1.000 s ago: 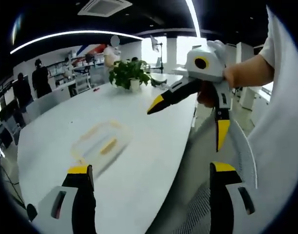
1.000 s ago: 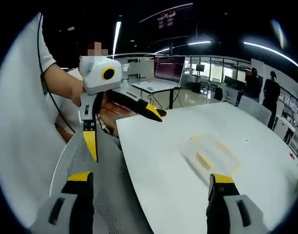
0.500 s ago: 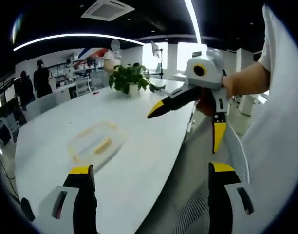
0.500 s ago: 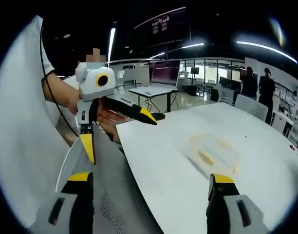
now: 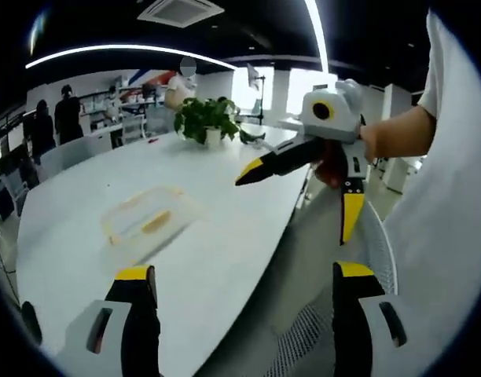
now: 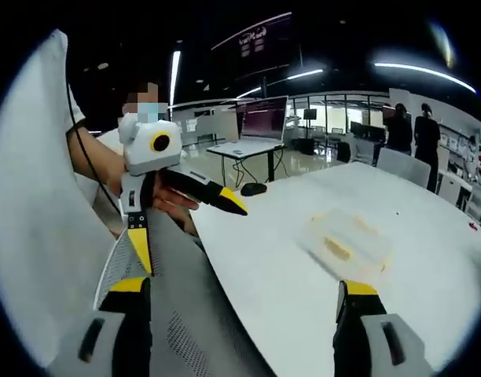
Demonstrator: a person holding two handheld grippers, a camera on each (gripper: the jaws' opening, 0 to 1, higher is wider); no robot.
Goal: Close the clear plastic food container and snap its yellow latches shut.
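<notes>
Left gripper view gives me the big white table [image 5: 225, 236] first, curving away toward a potted plant [image 5: 205, 119] at its far end. On the tabletop, well ahead of my grippers, sits the clear plastic container [image 5: 142, 222] with yellow latches along its edges; it is blurred, and I cannot tell whether its lid is fully seated. In the right gripper view the same container [image 6: 346, 236] lies out on the table [image 6: 288, 275], apart from both tools.

My left gripper [image 5: 236, 279] hangs over the near table edge with its jaws spread wide and nothing between them. My right gripper [image 6: 240, 287] is likewise wide apart and empty, partly over a mesh chair back [image 6: 170, 322].

No brand or writing is legible anywhere.

Compared with a second ago, both cameras have shifted slightly, so the container appears a little further left in the left gripper view; it looks untouched, and the jaws are as wide as before.
</notes>
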